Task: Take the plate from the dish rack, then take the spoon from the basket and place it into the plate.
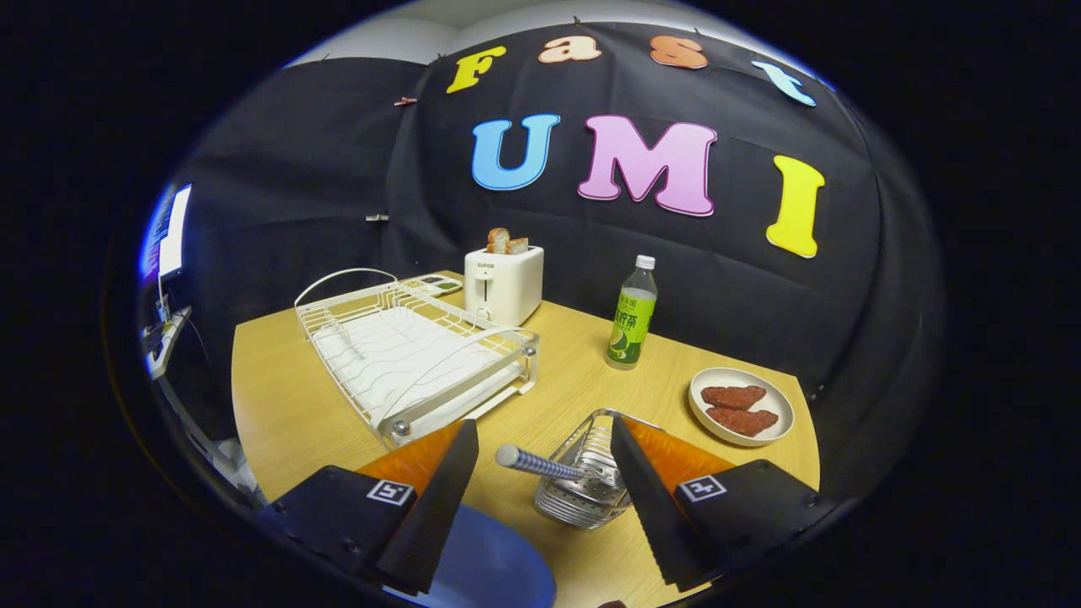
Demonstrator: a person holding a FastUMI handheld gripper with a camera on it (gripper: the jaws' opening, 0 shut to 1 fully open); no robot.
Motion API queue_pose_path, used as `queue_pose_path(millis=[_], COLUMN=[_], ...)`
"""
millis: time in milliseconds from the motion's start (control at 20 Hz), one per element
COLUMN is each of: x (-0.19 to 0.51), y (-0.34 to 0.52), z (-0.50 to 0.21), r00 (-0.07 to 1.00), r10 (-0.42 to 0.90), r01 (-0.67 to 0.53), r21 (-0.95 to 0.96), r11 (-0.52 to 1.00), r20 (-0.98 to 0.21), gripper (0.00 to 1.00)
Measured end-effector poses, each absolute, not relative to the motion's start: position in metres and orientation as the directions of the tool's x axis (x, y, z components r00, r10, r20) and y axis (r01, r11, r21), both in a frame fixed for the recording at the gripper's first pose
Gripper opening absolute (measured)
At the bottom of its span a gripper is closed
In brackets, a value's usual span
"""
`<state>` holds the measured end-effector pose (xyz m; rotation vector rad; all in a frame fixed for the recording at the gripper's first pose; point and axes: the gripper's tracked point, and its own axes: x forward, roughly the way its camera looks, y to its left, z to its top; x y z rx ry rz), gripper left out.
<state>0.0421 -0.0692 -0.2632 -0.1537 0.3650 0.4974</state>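
Note:
My gripper [545,456] is open, with nothing between its fingers. A blue plate [486,570] lies flat on the wooden table [279,397], close below and between the fingers, partly hidden by the left finger [439,498]. Just ahead, between the fingertips, stands a metal wire basket [591,481]. A spoon with a blue-and-white patterned handle [536,462] leans out of it toward the left finger. The white wire dish rack [405,350] stands beyond the left finger, with no plate in it.
A white toaster [503,283] with bread slices stands behind the rack. A green-labelled bottle [632,317] stands further right. A pale plate [741,405] holding two brown food pieces lies beyond the right finger, near the table's far-right edge. A small tray [435,283] sits beside the toaster.

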Motion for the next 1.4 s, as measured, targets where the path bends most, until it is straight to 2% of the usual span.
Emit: queue_pose_path(millis=[100, 150, 200, 350, 400, 450, 550, 800, 1050, 1400], x=[0.051, 0.053, 0.055, 0.056, 0.057, 0.057, 0.054, 0.058, 0.076, 0.093], y=[-0.066, -0.064, -0.063, -0.059, -0.059, -0.059, -0.057, -0.057, -0.067, -0.08], z=[-0.274, -0.275, -0.276, -0.281, -0.283, -0.282, -0.281, -0.271, -0.255, -0.218], r00=[0.814, 0.815, 0.818, 0.817, 0.819, 0.821, 0.82, 0.798, 0.825, 0.836], r10=[0.427, 0.426, 0.423, 0.424, 0.42, 0.419, 0.421, 0.446, 0.418, 0.403], r01=[-0.489, -0.492, -0.494, -0.511, -0.511, -0.511, -0.513, -0.532, -0.494, -0.455], r21=[-0.068, -0.078, -0.098, -0.152, -0.165, -0.173, -0.17, -0.125, -0.126, -0.06], r11=[0.87, 0.867, 0.864, 0.846, 0.844, 0.842, 0.842, 0.838, 0.86, 0.889], r20=[-0.394, -0.394, -0.389, -0.39, -0.391, -0.387, -0.389, -0.405, -0.381, -0.372], gripper=[0.92, 0.81, 0.79, 0.57, 0.53, 0.44, 0.38, 0.38, 0.17, 0.15])
